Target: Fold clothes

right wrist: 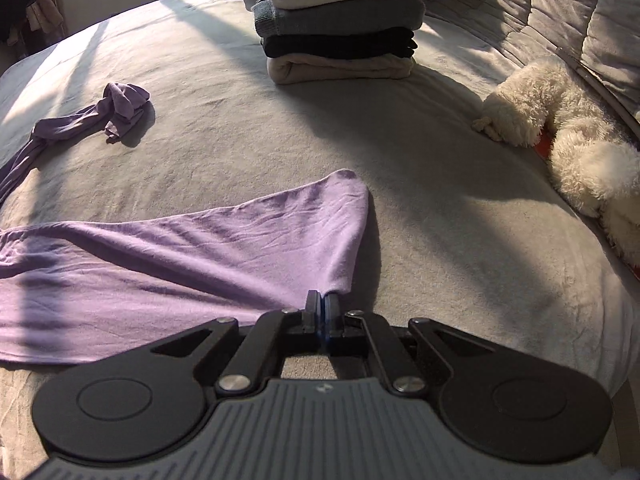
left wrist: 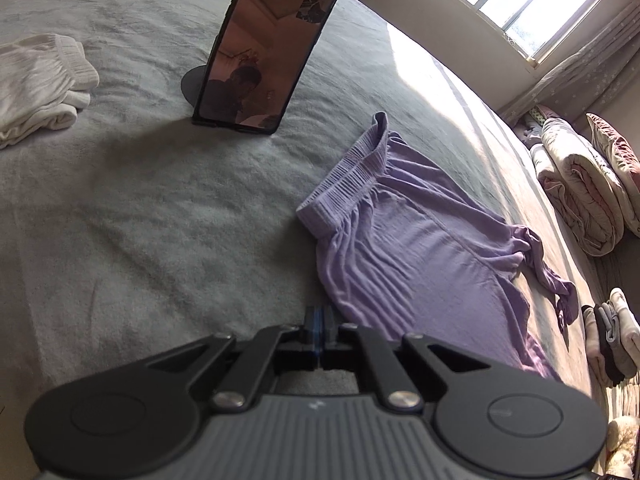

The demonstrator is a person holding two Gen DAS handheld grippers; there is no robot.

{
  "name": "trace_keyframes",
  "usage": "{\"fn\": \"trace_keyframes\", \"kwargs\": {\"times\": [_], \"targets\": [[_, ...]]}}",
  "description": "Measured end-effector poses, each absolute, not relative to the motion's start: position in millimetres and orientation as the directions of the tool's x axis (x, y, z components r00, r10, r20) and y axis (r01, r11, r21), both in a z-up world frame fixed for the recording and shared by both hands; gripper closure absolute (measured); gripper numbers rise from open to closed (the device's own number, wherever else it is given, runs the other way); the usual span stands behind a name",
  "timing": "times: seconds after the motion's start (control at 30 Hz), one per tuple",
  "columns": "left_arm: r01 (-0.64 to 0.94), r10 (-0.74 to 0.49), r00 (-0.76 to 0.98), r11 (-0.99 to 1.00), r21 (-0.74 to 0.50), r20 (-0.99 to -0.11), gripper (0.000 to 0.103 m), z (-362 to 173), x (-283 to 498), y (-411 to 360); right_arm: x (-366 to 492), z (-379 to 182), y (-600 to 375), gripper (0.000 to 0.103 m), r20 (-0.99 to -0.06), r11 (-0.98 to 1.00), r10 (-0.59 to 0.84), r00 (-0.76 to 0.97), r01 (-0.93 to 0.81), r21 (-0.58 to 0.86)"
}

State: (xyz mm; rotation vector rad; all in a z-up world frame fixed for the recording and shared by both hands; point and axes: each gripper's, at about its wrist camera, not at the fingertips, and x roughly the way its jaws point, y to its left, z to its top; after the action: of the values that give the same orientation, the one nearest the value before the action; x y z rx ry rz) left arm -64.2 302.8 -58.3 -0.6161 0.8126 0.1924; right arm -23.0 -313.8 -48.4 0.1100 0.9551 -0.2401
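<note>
On the grey bed (right wrist: 440,200), right tongs (right wrist: 321,312) pinch the purple trousers' (right wrist: 200,248) hem; left tongs (left wrist: 319,322) closed, seemingly empty.

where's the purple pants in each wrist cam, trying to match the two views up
Left wrist: the purple pants lie right of centre, waistband towards the propped phone, and the left gripper is shut at their near edge.
Right wrist: the purple pants spread across the lower left, and the right gripper is shut on a corner.
Shared landmark: the stack of folded clothes.
</note>
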Motion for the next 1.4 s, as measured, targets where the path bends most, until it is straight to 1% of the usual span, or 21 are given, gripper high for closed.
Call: {"fn": "trace_keyframes", "kwargs": {"times": [0.03,0.1,0.13,0.17,0.23,0.3,0.33,0.43,0.5,0.6,0.67,0.7,0.77,0.8,0.9,0.97,1.07,1.2,1.3,1.33,1.4], "targets": [[-0.382,-0.054,0.692,0.819,-0.429,-0.720,0.101,-56.5,-64.1,303.5,-23.4,-50.1,-312.7,0.100,-0.819,0.969,-0.155,0.552,0.248,-0.016],[-0.378,-0.051,0.720,0.807,-0.453,-0.692,0.090,-55.1,-63.3,308.7,-25.5,-46.6,-308.9,0.098,-0.808,0.971,-0.160,0.567,0.236,-0.027],[-0.376,-0.055,0.734,0.797,-0.472,-0.677,0.076,-54.9,-62.2,311.4,-26.7,-43.5,-306.5,0.090,-0.800,0.974,-0.160,0.578,0.226,-0.032],[-0.376,-0.062,0.744,0.785,-0.493,-0.666,0.067,-55.4,-60.3,313.7,-29.1,-38.5,-301.3,0.088,-0.786,0.977,-0.164,0.596,0.211,-0.044],[-0.374,-0.076,0.757,0.765,-0.525,-0.649,0.067,-56.9,-54.3,315.8,-33.8,-28.6,-290.8,0.085,-0.758,0.982,-0.165,0.631,0.178,-0.065],[-0.369,-0.080,0.768,0.757,-0.540,-0.636,0.067,-58.2,-48.1,313.8,-38.4,-19.4,-274.6,0.064,-0.732,0.993,-0.106,0.673,0.109,-0.044],[-0.368,-0.077,0.773,0.754,-0.544,-0.630,0.067,-58.9,-45.4,312.2,-41.2,-16.6,-263.2,0.050,-0.716,0.998,-0.065,0.695,0.056,-0.037],[-0.383,-0.055,0.779,0.747,-0.543,-0.625,0.068,-62.2,-39.1,307.2,-49.2,-10.5,-224.4,0.050,-0.665,0.991,0.078,0.743,-0.128,-0.027],[-0.400,-0.034,0.780,0.741,-0.539,-0.625,0.074,-65.1,-36.4,304.5,-52.9,-13.8,-193.0,0.050,-0.646,0.962,0.195,0.738,-0.273,-0.022],[-0.430,-0.001,0.775,0.732,-0.529,-0.631,0.081,-69.2,-34.3,303.4,-54.1,-27.5,-163.8,0.050,-0.642,0.922,0.260,0.721,-0.383,-0.057],[-0.444,0.018,0.776,0.725,-0.526,-0.631,0.089,-71.1,-33.8,304.2,-54.9,-36.7,-144.3,0.050,-0.641,0.888,0.302,0.706,-0.452,-0.080],[-0.449,0.026,0.775,0.725,-0.522,-0.631,0.090,-72.1,-33.7,304.5,-55.3,-41.3,-134.6,0.050,-0.641,0.869,0.322,0.697,-0.486,-0.092],[-0.457,0.041,0.774,0.726,-0.513,-0.632,0.097,-74.0,-33.4,304.9,-56.0,-50.5,-115.1,0.056,-0.641,0.827,0.362,0.677,-0.551,-0.115],[-0.459,0.046,0.773,0.728,-0.508,-0.632,0.098,-74.8,-33.3,304.9,-56.4,-55.1,-105.3,0.057,-0.642,0.803,0.381,0.665,-0.582,-0.127],[-0.464,0.065,0.776,0.732,-0.498,-0.627,0.100,-75.8,-34.6,305.1,-57.6,-68.8,-76.1,0.072,-0.646,0.726,0.436,0.627,-0.669,-0.160],[-0.466,0.075,0.777,0.736,-0.491,-0.625,0.100,-75.1,-35.6,305.1,-56.1,-72.1,-66.8,0.102,-0.651,0.706,0.447,0.614,-0.689,-0.165],[-0.486,0.102,0.775,0.727,-0.485,-0.623,0.101,-71.7,-41.2,307.9,-54.6,-66.8,-67.3,0.103,-0.663,0.703,0.453,0.596,-0.696,-0.145],[-0.494,0.112,0.776,0.721,-0.486,-0.621,0.101,-68.1,-52.8,313.5,-54.4,-53.5,-72.8,0.103,-0.674,0.687,0.515,0.529,-0.726,-0.044],[-0.486,0.102,0.764,0.740,-0.464,-0.637,0.101,-70.8,-53.9,313.5,-53.1,-51.6,-74.5,0.103,-0.684,0.673,0.537,0.494,-0.740,-0.005],[-0.478,0.099,0.764,0.751,-0.456,-0.637,0.100,-70.5,-53.3,312.9,-52.1,-53.3,-74.2,0.103,-0.688,0.672,0.536,0.488,-0.741,-0.002],[-0.465,0.098,0.766,0.766,-0.444,-0.635,0.095,-68.4,-53.1,312.9,-49.2,-58.4,-72.6,0.103,-0.698,0.669,0.534,0.477,-0.744,0.004]]}}
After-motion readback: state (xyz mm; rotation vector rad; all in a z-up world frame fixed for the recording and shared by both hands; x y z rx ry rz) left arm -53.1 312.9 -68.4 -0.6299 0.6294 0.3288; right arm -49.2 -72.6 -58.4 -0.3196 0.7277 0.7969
